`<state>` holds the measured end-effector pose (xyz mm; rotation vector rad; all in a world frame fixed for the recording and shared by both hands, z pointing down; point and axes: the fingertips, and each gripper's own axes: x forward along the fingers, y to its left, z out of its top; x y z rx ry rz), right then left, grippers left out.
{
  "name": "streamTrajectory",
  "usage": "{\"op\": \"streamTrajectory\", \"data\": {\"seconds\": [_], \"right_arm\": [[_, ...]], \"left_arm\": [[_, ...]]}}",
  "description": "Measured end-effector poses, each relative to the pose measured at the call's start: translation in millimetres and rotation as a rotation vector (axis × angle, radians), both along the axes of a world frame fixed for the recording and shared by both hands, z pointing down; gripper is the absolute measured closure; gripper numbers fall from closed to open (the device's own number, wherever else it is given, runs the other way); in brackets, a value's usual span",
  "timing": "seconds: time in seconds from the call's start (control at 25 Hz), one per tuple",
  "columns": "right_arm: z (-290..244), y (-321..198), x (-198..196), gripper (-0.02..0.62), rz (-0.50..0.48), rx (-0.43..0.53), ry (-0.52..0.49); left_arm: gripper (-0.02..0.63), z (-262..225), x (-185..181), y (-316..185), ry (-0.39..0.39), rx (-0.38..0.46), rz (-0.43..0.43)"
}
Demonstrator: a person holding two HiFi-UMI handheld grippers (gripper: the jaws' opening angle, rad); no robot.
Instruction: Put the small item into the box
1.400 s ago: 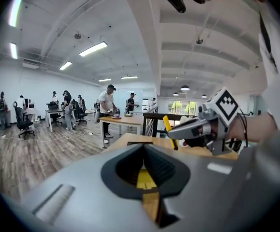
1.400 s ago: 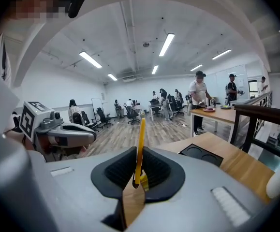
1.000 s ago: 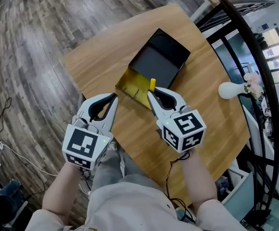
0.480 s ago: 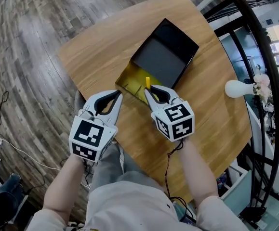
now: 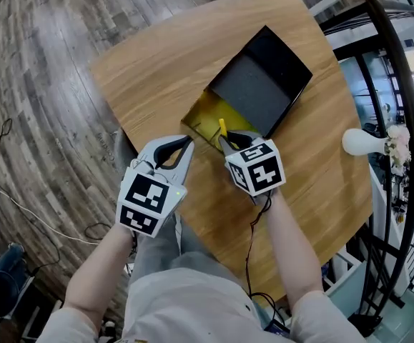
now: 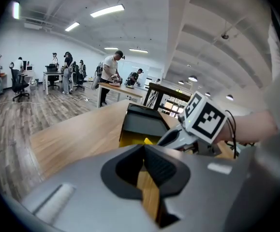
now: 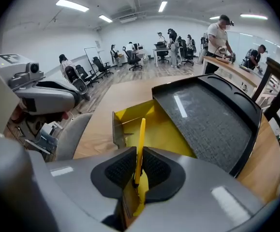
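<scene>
An open box point(image 5: 208, 114) with a yellow inside and a black hinged lid point(image 5: 262, 81) lies on the round wooden table point(image 5: 156, 70). My right gripper point(image 5: 228, 141) is shut on a thin yellow strip point(image 5: 223, 127), which stands upright at the box's near edge. In the right gripper view the yellow strip point(image 7: 140, 144) sticks up from between the pads, with the box point(image 7: 166, 132) and the lid's grey lining point(image 7: 207, 117) beyond. My left gripper point(image 5: 184, 144) hovers just left of the box, shut and empty. The left gripper point(image 6: 143, 148) looks toward the box point(image 6: 132, 138).
A white bulb-shaped object point(image 5: 359, 141) and pale flowers point(image 5: 395, 136) sit at the table's right edge, beside a black curved railing point(image 5: 401, 77). Cables point(image 5: 6, 191) lie on the wooden floor to the left. People and desks point(image 6: 106, 76) fill the far room.
My right gripper has carried the yellow strip forward to the near edge of the box. The left gripper has moved along beside it, still shut.
</scene>
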<state>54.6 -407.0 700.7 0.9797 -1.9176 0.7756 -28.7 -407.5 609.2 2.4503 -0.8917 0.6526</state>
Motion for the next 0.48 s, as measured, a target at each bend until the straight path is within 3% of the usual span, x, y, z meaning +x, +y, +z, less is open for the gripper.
{"op": "streamTrajectory", "data": {"seconds": [0.48], "right_arm": [[29.4,-4.2,-3.9,0.552,-0.077,-0.096,0.101]], "left_arm": [[0.603,24.1,3.9,8.1,-0.009,-0.041,0.022]]}}
